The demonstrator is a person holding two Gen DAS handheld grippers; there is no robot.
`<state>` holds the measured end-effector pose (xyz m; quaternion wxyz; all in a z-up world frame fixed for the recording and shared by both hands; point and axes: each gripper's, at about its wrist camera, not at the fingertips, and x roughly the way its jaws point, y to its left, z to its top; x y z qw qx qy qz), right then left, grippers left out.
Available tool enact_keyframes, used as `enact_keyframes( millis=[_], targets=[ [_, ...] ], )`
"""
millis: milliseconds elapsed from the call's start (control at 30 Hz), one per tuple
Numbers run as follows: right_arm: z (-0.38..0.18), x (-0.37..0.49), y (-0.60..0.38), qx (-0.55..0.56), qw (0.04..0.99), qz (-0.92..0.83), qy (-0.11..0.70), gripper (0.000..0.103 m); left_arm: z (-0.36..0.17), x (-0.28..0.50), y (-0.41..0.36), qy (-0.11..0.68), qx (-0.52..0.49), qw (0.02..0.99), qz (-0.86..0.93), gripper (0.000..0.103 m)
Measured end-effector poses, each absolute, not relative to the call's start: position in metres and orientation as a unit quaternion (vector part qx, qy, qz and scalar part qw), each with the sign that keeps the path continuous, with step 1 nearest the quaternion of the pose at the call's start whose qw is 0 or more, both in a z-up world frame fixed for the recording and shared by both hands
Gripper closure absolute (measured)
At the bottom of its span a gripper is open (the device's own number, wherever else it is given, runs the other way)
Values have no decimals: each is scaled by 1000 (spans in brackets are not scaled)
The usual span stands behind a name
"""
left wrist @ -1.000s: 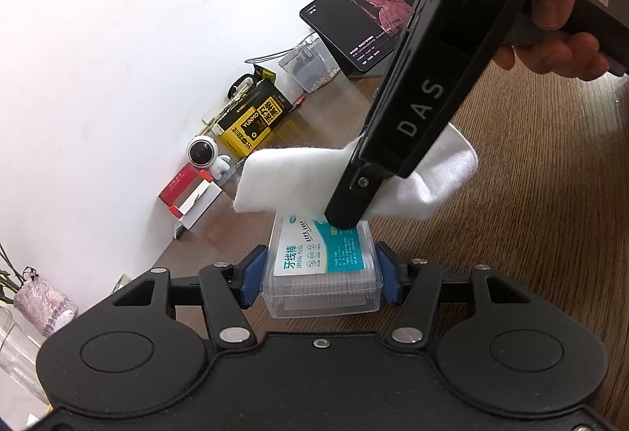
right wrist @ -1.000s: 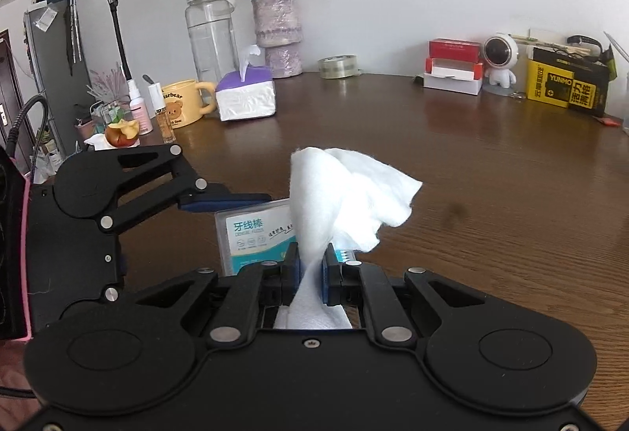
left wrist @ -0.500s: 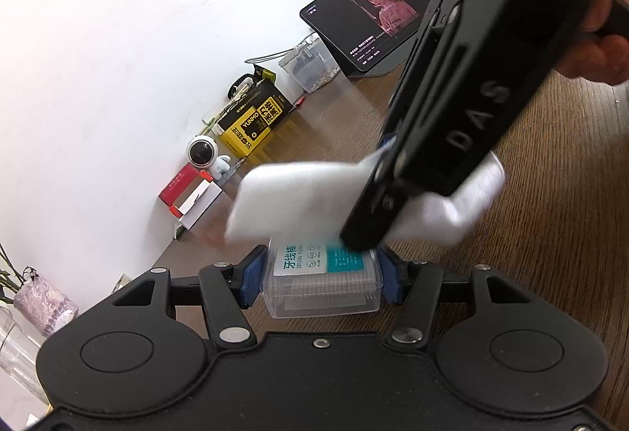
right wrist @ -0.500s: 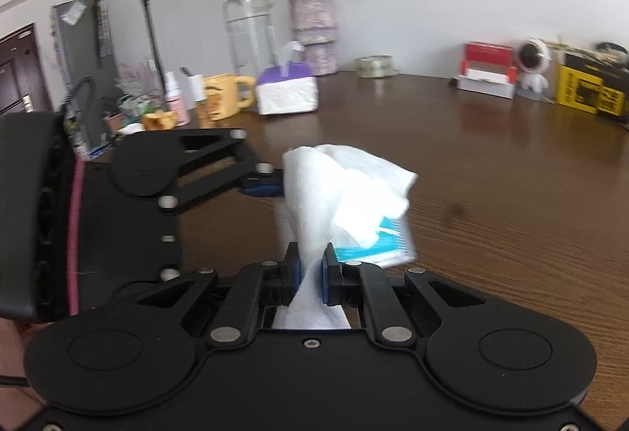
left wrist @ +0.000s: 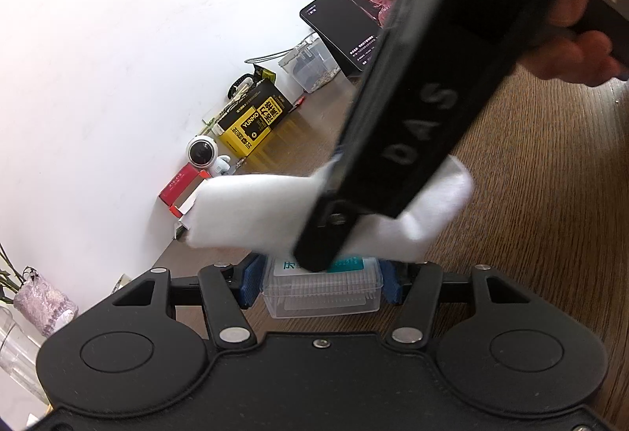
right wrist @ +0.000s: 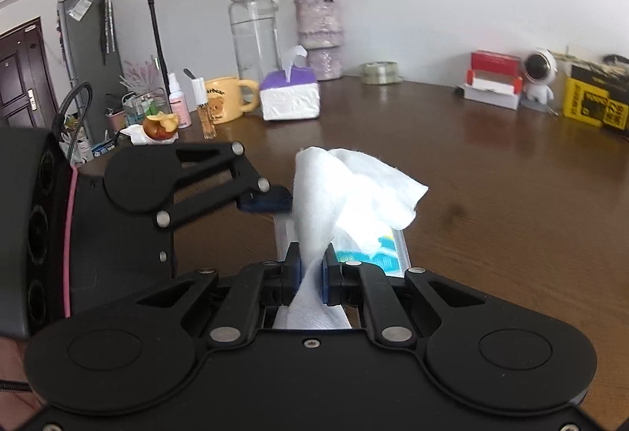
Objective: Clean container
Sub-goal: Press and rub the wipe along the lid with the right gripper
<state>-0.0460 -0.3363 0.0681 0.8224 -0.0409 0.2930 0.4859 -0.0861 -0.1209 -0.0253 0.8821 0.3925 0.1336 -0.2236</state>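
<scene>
Tongs at work: our left tongs (left wrist: 320, 283) clamp the clear plastic container (left wrist: 322, 289) by its two short sides, just above the wooden table (left wrist: 550, 195). Our right tongs (right wrist: 312, 266) pinch a white wipe (right wrist: 346, 191), pressed onto the container's teal-labelled lid. Beyond the container, near the wall, we see a yellow box (left wrist: 255, 118) and a tablet (left wrist: 354, 22).
</scene>
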Motion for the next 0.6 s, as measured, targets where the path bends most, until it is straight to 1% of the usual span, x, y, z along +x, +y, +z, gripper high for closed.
enact_keyframes(
  millis=[233, 600],
  targets=[
    [73, -44, -328, -45, 822, 493, 283, 93, -25, -88, -122, 134, 392, 882, -224, 46],
    [61, -56, -347, -35, 819, 484, 308, 93, -26, -91, -124, 134, 392, 882, -224, 46]
  ],
)
